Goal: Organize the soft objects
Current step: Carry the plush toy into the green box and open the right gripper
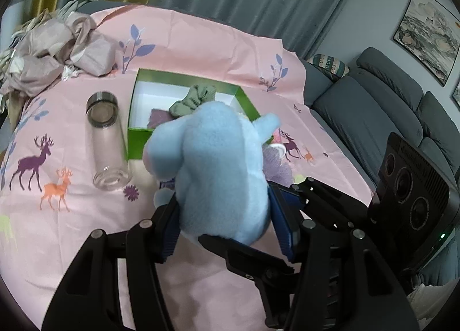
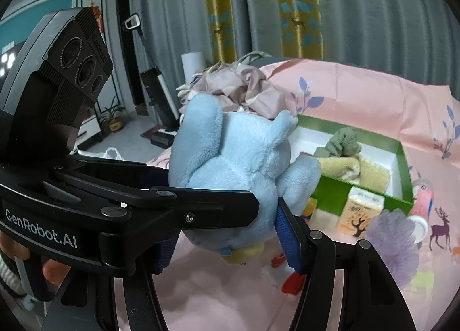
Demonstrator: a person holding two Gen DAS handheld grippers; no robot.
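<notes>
A light blue plush toy (image 1: 218, 170) is held above the pink deer-print cloth, just in front of an open green box (image 1: 247, 101). My left gripper (image 1: 224, 213) is shut on the plush's lower body. In the right wrist view the plush (image 2: 238, 170) sits between my right gripper's (image 2: 230, 244) blue pads (image 2: 287, 242), which press on it from both sides. The green box (image 2: 402, 155) holds a grey-green cloth (image 2: 342, 141), a beige towel (image 2: 362, 170) and a purple cloth (image 1: 158, 118).
A clear glass jar (image 1: 107, 141) lies on its side left of the box. A crumpled cloth pile (image 1: 54, 55) is at the far left. A small orange carton (image 2: 362, 210), a purple pom-pom (image 2: 394, 244) and a pink tube (image 2: 421, 204) lie by the box's near side. A grey sofa (image 1: 373, 107) stands at the right.
</notes>
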